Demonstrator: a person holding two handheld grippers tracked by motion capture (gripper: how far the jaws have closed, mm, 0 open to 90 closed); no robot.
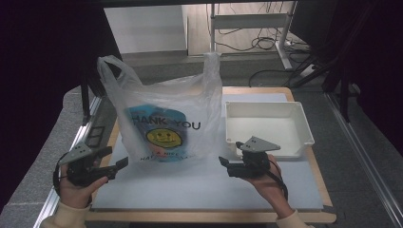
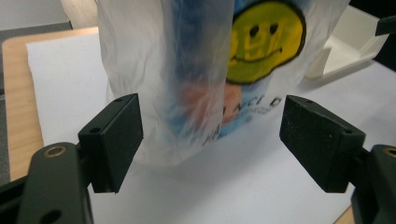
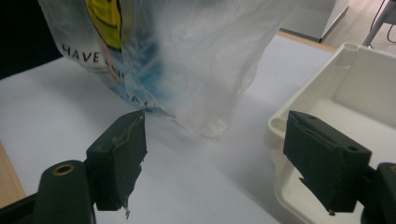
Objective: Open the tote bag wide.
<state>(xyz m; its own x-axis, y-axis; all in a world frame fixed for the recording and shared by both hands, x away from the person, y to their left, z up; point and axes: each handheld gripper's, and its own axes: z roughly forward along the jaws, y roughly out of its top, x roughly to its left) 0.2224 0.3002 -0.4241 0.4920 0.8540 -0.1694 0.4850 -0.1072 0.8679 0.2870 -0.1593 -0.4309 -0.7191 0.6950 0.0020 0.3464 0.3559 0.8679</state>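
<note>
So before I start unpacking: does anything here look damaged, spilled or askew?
Mostly fine: the plastic bag stands upright and the white tray sits square. One oddity: the right gripper has frayed, peeling pads.

Translucent plastic bag (image 1: 166, 116) — yellow smiley, "THANK YOU" print — standing upright, handles up, on the table's middle

Thin glossy plastic bag (image 1: 166, 114); matt white plastic tray (image 1: 268, 126).
</note>
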